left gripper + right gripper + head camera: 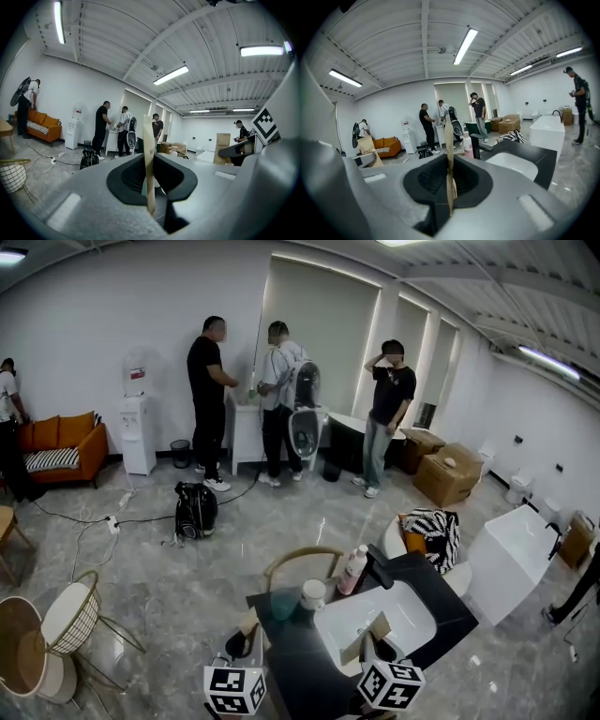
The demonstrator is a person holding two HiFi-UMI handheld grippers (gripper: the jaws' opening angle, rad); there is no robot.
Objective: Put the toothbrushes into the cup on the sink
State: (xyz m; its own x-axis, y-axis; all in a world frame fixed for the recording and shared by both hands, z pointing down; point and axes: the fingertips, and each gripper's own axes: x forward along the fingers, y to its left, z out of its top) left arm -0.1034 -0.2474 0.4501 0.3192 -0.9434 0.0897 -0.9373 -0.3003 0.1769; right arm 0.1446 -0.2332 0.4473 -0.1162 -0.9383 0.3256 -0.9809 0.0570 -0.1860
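**2 packs in hand, 0 in the cup**

The left gripper has its jaws nearly together, pinching a thin tan cardboard pack that stands upright on edge between the pads. The right gripper grips a second tan pack the same way. Going by the task, each is probably a boxed toothbrush, though no brush itself shows. Both grippers hover at the near edge of the black counter, just short of the white sink.

The white cup stands on the counter by the basin's far left corner, ahead of the left gripper. Nothing sticks out of it. I judge the task barely begun: 2 packs gripped, 0 delivered, both yet to be carried over and dropped in.

The count is 2 grippers, 2 packs, 1 white cup, 1 pink bottle and 1 black faucet beside it. A teal shape just left of the cup is too unclear to name.
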